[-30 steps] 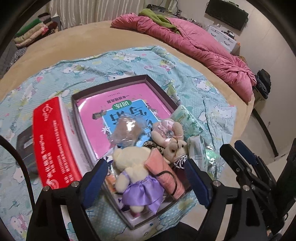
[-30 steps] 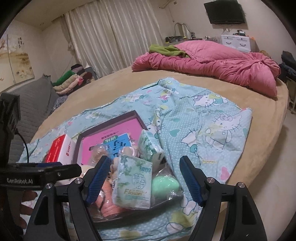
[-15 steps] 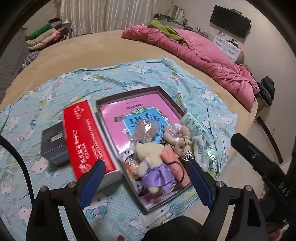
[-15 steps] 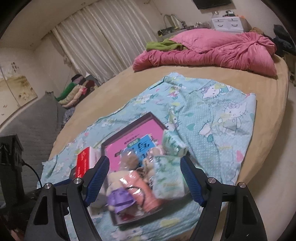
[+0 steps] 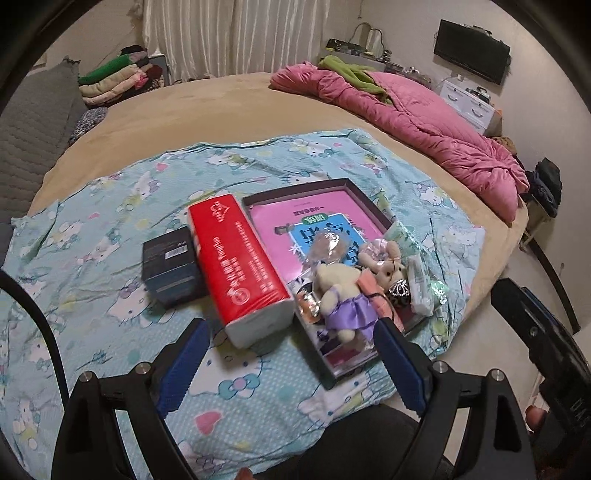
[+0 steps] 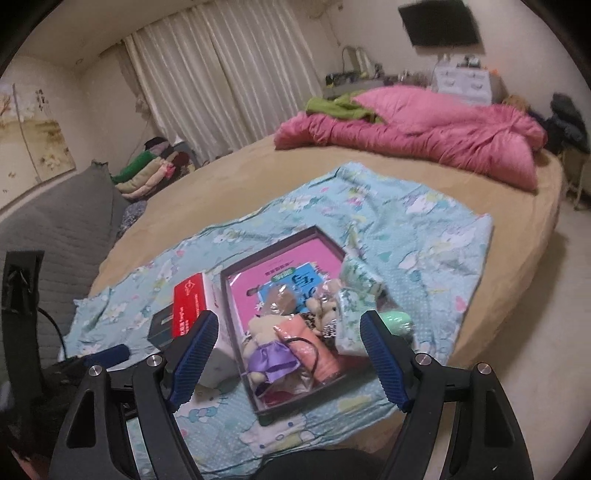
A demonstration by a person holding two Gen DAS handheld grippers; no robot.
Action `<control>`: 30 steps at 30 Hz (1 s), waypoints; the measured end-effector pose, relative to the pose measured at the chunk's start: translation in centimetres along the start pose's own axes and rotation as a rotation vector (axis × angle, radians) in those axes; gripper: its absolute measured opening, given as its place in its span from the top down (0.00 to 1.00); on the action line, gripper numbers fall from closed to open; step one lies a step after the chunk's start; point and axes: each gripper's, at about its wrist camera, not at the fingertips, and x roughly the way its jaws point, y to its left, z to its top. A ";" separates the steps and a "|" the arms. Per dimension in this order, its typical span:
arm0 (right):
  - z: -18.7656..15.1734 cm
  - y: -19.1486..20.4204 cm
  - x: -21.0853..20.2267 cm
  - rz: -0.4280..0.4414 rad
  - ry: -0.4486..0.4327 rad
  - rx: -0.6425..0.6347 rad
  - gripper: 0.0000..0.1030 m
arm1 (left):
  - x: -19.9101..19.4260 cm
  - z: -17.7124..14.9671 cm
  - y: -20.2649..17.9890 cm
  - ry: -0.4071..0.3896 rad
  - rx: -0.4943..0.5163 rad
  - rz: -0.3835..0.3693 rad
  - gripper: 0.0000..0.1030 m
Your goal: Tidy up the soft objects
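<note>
On a round bed (image 5: 229, 99) spread with a light-blue cartoon-cat sheet (image 5: 92, 236), a dark small box (image 5: 170, 266) lies at the left, touching a red-and-white tissue pack (image 5: 240, 266) whose long axis runs from the near edge of the bed away toward the curtains.

Just right of the pack sits a shallow dark tray (image 5: 332, 184), its long axis parallel to the pack's, holding a pink and blue book (image 5: 314, 225). Piled at the tray's near end are the soft things: a cream teddy bear in a purple skirt (image 5: 341, 295), lying on its back with its head toward the curtains and its feet toward the near edge; a rolled peach cloth (image 6: 314, 343) alongside it on the right, on the same axis; and a smaller tan bear (image 5: 388, 267) beyond.

Green-and-white tissue packets (image 6: 351, 321) lean at the tray's right edge, with a mint-green rounded item (image 6: 397, 319) beside them.

The left hand-held gripper (image 5: 291, 365) and the right hand-held gripper (image 6: 290, 360) hover above the near end of the tray, both spread wide and holding nothing.

Behind, folded clothes (image 5: 114, 79) are stacked at the left by pale curtains (image 6: 221, 74), a pink quilt (image 5: 424, 118) is bunched across the bed's far right, and a dark television (image 6: 439, 22) hangs on the wall.
</note>
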 end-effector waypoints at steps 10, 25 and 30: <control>-1.9 1.3 -0.9 -0.019 0.039 -0.079 0.22 | -2.8 -3.0 1.5 -0.023 -0.038 0.045 0.13; -5.4 1.5 -1.4 -0.016 0.118 -0.191 0.15 | -3.4 -7.9 1.0 -0.037 -0.095 0.107 0.12; -6.3 1.7 -0.9 -0.009 0.145 -0.209 0.15 | -2.9 -8.8 1.2 -0.012 -0.111 0.114 0.12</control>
